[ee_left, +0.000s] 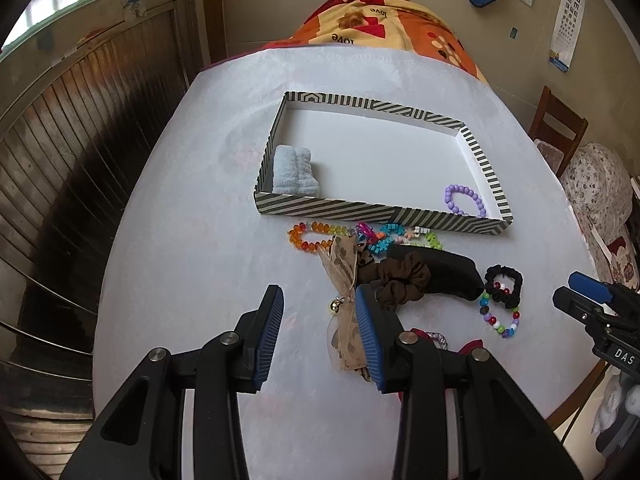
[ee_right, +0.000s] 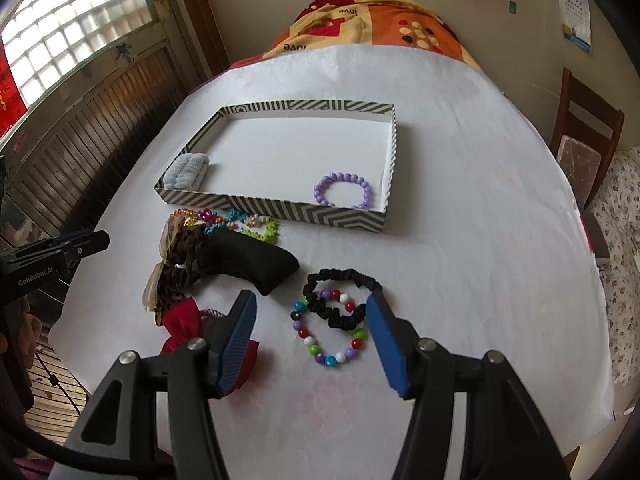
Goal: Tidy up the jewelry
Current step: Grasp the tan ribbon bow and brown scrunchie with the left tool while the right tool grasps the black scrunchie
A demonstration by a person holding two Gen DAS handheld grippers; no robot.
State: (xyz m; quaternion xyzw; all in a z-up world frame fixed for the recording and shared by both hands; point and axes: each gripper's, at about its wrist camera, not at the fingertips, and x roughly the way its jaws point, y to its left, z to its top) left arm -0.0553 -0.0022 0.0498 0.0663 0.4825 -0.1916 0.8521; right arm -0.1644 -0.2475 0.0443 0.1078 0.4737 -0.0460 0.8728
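A wood-slat wall [ee_right: 100, 120] under a glass-block window [ee_right: 76, 24] lines the left of the room. The counter [ee_right: 460, 184], under a white cloth, carries a striped tray [ee_right: 280, 210] holding a blue towel [ee_right: 188, 176] and a purple bracelet [ee_right: 346, 192]. Before the tray lie loose bracelets [ee_left: 320, 236], a black pouch [ee_right: 256, 260], scrunchies [ee_right: 340, 296] and a bead bracelet [ee_right: 332, 340]. The left gripper [ee_left: 318, 336] has its fingers apart over bare cloth; the right gripper [ee_right: 312, 340] has its fingers apart around the bead bracelet. A patterned blanket [ee_right: 380, 24] lies beyond; a chair [ee_right: 584, 136] stands right.
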